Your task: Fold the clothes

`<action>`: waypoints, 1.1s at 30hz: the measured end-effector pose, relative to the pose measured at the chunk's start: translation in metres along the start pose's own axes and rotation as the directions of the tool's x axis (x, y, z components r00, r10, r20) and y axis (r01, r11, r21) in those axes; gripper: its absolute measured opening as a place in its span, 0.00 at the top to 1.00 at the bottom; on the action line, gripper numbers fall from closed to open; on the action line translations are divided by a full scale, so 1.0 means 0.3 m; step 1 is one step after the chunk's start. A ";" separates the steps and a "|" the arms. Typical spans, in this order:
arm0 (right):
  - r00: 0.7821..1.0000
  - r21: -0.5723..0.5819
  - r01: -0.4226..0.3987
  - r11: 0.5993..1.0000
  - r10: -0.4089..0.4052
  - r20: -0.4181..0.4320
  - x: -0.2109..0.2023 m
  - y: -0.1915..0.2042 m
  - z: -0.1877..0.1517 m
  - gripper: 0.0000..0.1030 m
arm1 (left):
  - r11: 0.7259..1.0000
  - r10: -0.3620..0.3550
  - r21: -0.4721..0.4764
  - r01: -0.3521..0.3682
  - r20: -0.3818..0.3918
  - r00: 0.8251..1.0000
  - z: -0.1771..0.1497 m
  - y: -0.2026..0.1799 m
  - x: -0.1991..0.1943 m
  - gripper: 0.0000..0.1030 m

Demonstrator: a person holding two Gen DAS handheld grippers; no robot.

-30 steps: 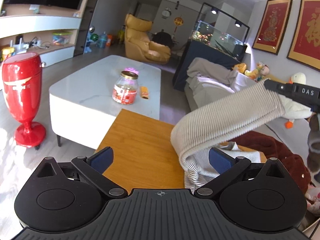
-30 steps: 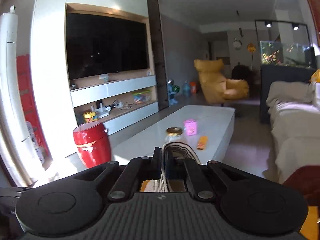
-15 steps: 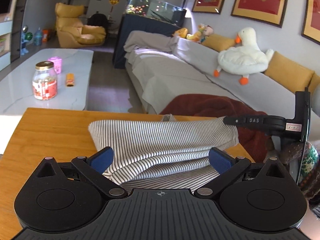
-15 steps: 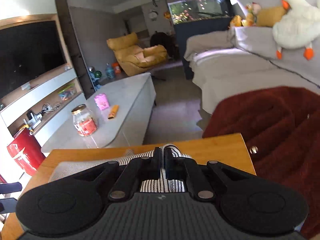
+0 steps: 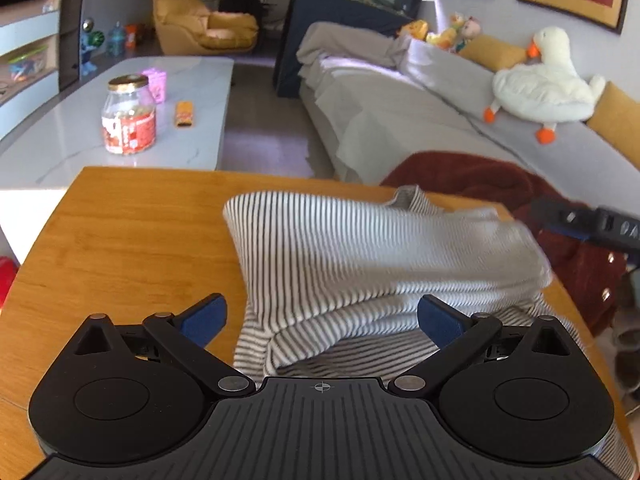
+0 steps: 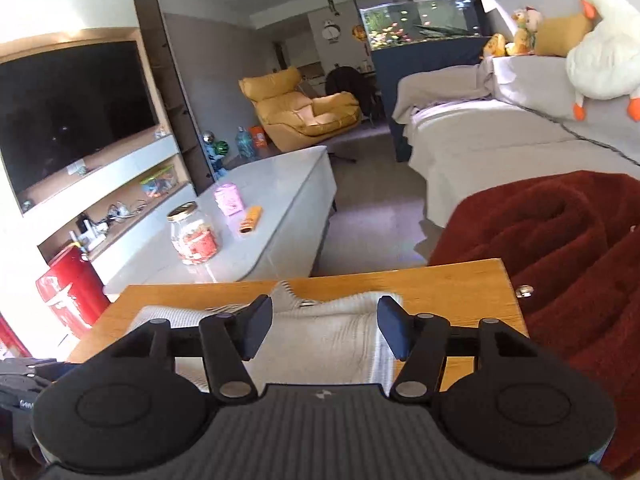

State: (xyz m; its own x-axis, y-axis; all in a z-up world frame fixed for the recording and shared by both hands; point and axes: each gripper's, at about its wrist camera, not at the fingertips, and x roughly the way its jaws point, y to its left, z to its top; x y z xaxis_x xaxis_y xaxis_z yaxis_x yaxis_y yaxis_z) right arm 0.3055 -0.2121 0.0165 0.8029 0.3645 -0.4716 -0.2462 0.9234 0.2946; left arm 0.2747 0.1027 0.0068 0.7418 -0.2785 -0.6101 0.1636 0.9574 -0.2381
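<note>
Comparing with a second ago, I see my right gripper no longer pinching the striped shirt: then its jaws were clamped on a raised fold, now they are opening, with the cloth lying between and below the pads and neither pad pressing on it. That fold hung in the air across the left view earlier; now the shirt lies doubled on the wooden table, just ahead of both tools. My left gripper is spread wide as before, holding nothing, the shirt's near edge between its blue pads without touching them that I can see. Both views have tipped downward, so the table fills more of each.

The shirt's upper layer is blurred in the left view, so its stripes smear. Its near part is hidden under both gripper bodies. In the left view my right tool shows only as a blurred dark tip at the right edge. A dark red blanket beside the table runs out of frame.
</note>
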 end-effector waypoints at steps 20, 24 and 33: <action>0.980 0.085 -0.094 0.992 0.107 -0.168 0.168 0.054 -0.105 0.00 | 0.992 -0.041 0.118 0.034 0.060 0.997 -0.045 -0.087 0.147 0.00; 0.976 0.058 -0.122 0.991 0.131 -0.172 0.154 0.054 -0.078 0.02 | 0.993 -0.046 0.112 0.038 0.064 0.997 -0.047 -0.086 0.145 0.00; 0.990 -0.178 0.013 0.984 -0.038 -0.134 0.259 0.144 0.125 0.46 | 0.993 -0.049 0.109 0.042 0.069 0.996 -0.050 -0.086 0.144 0.00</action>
State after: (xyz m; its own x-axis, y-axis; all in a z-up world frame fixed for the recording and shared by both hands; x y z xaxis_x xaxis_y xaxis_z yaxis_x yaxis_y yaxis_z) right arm 0.3777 -0.1485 0.0236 0.7315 0.3425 -0.5896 -0.3284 0.9348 0.1356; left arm 0.2928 0.0647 -0.0248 0.7762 -0.3194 -0.5437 0.2642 0.9476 -0.1795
